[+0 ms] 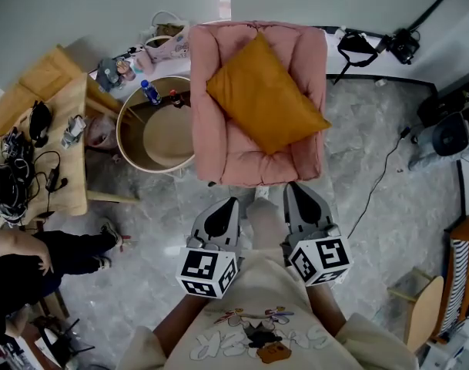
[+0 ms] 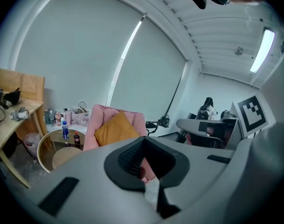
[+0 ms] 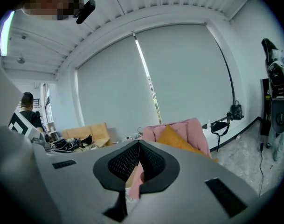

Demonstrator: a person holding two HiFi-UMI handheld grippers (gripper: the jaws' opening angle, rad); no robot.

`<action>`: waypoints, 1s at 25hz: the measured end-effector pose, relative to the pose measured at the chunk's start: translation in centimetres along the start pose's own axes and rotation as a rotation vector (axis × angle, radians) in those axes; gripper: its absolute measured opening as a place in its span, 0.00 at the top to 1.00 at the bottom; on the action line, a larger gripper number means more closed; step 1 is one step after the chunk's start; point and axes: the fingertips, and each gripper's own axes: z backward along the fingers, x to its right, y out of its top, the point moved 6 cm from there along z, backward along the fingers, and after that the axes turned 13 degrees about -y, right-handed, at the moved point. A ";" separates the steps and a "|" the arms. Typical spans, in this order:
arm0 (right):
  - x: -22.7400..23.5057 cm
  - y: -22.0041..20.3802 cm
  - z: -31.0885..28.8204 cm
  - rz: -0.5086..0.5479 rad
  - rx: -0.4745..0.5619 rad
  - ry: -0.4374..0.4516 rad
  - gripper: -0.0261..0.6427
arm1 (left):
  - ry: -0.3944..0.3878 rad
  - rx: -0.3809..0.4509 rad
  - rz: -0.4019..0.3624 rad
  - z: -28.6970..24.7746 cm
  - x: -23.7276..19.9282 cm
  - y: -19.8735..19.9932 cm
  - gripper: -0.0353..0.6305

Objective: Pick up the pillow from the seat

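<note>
On the pink seat [image 1: 217,137] ahead sits the orange pillow [image 1: 265,92], leaning on the backrest, untouched. Left tongs [image 1: 225,205] and right tongs [image 1: 296,191] are both fully closed, empty, just short of the seat front. Best approach, probably: open both wide, pinch opposite pillow edges, lift evenly.

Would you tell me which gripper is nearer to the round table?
Left. In the head view the left gripper is below-right of the round table; the right gripper is farther right, before the chair.
</note>
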 end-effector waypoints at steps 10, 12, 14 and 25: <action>2.1 1.0 -6.6 -0.003 -0.027 0.016 0.93 | 0.013 -0.035 0.010 -4.9 -3.0 1.5 0.95; 2.8 1.3 -8.3 0.000 -0.036 0.017 0.93 | 0.017 -0.038 0.010 -6.3 -3.8 2.1 0.95; 3.7 1.6 -10.0 0.000 -0.046 0.018 0.93 | 0.022 -0.044 0.017 -7.8 -4.7 2.6 0.95; 8.3 4.8 -19.1 -0.013 -0.085 0.049 0.93 | 0.065 -0.068 0.006 -16.2 -8.2 7.4 0.95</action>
